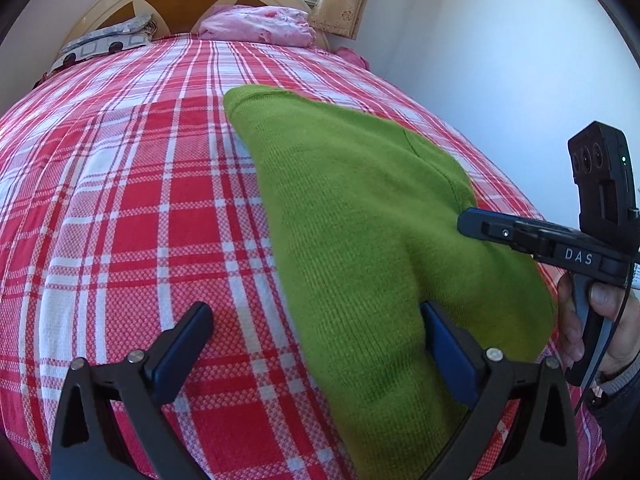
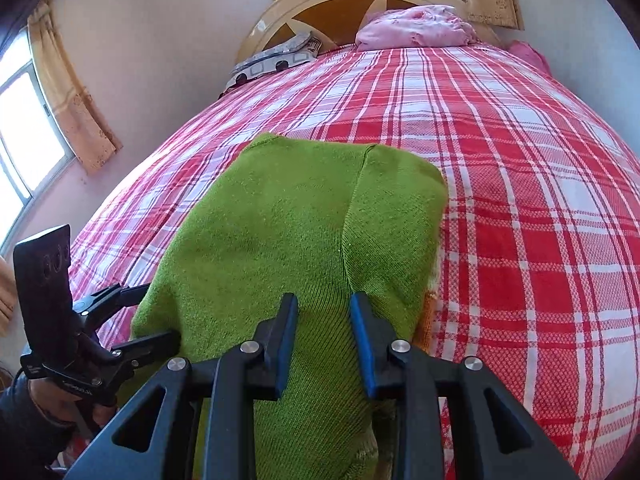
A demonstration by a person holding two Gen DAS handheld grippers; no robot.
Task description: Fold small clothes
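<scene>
A green knitted sweater [image 1: 360, 216] lies on the plaid bed [image 1: 120, 208]. Left tongs [image 1: 316, 332] gape, released, straddling its edge. Right tongs [image 2: 324, 320] clench a raised fold of it.

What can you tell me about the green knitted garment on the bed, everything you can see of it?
The green garment is a fine-ribbed knit, leaf green, lying fairly flat on the red and white checked bedspread. A seam runs lengthwise and its far edge looks folded. The right gripper has fabric between its narrowly parted fingers; whether they pinch it is unclear. The left gripper stands wide open over its near edge.
</scene>
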